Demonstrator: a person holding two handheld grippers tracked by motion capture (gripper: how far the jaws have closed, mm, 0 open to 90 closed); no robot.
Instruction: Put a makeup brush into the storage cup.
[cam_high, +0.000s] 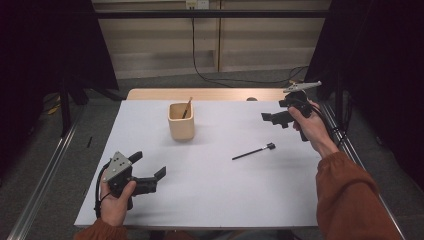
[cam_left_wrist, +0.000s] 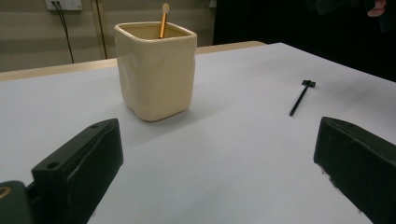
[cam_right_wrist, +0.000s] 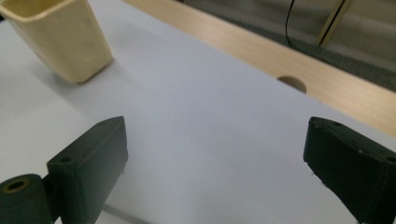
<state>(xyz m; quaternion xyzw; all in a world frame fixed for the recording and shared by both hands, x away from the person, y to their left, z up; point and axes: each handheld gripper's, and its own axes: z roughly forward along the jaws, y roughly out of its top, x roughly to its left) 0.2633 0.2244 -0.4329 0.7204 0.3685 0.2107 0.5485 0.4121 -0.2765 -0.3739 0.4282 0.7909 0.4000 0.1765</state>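
Note:
A cream square cup (cam_high: 181, 121) stands upright on the white table, left of centre toward the back, with a gold-handled stick (cam_high: 187, 107) leaning inside it. A thin black tool (cam_high: 253, 151) with a small crosswise head lies flat to the cup's right. My left gripper (cam_high: 148, 164) rests low at the front left, open and with nothing between its jaws. In the left gripper view it (cam_left_wrist: 219, 154) faces the cup (cam_left_wrist: 156, 70), the stick (cam_left_wrist: 163, 21) and the black tool (cam_left_wrist: 301, 96). My right gripper (cam_high: 274, 111) is held above the back right, open and holding nothing. In the right gripper view it (cam_right_wrist: 215, 154) has the cup (cam_right_wrist: 60, 37) at upper left.
The white sheet (cam_high: 215, 190) covers most of the table. A bare wooden strip (cam_high: 210, 94) runs along the far edge, with a round hole (cam_right_wrist: 292, 84) in it. Cables (cam_high: 220, 77) lie on the floor behind the table. Dark curtains and metal rails flank both sides.

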